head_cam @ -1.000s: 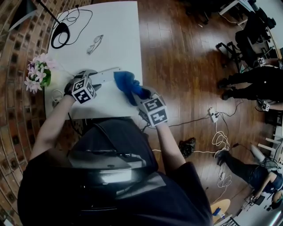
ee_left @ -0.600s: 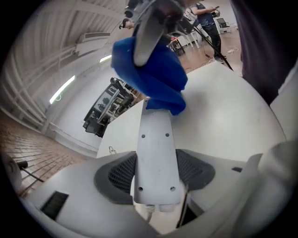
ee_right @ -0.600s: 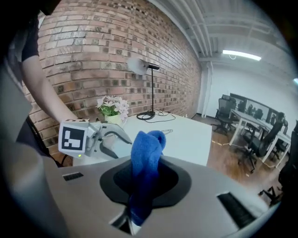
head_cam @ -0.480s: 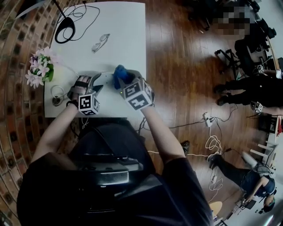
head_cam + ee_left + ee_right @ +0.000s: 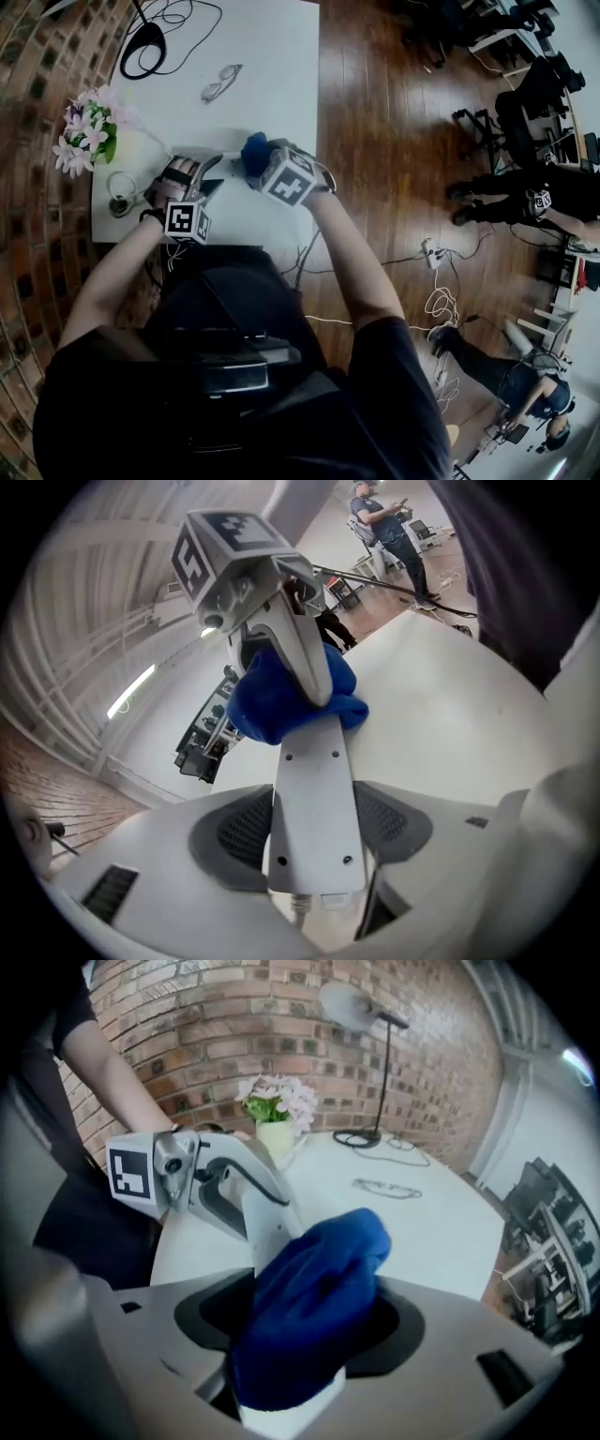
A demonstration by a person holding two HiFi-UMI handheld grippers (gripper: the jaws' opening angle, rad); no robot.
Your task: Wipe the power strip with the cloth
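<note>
A white power strip [image 5: 314, 808] is held off the white table [image 5: 281, 56], and my left gripper [image 5: 314, 829] is shut on its corded end. The strip's far end [image 5: 291, 1419] is wrapped in a bunched blue cloth [image 5: 314, 1307]. That cloth [image 5: 255, 150] lies between the jaws of my right gripper [image 5: 262, 164], which are opening, with dark pad showing on both sides of it. In the head view the two grippers face each other over the table's near part, the left gripper [image 5: 208, 183] to the left of the cloth.
A vase of pink flowers [image 5: 84, 141] stands at the table's left edge, a coiled cord [image 5: 120, 192] in front of it. Glasses [image 5: 220, 84] and a lamp base with cables [image 5: 150, 37] lie farther back. People and chairs [image 5: 525, 197] occupy the wooden floor at right.
My right gripper has carried the cloth from the table's front right corner left onto the strip's free end. The left gripper has kept its hold on the strip.
</note>
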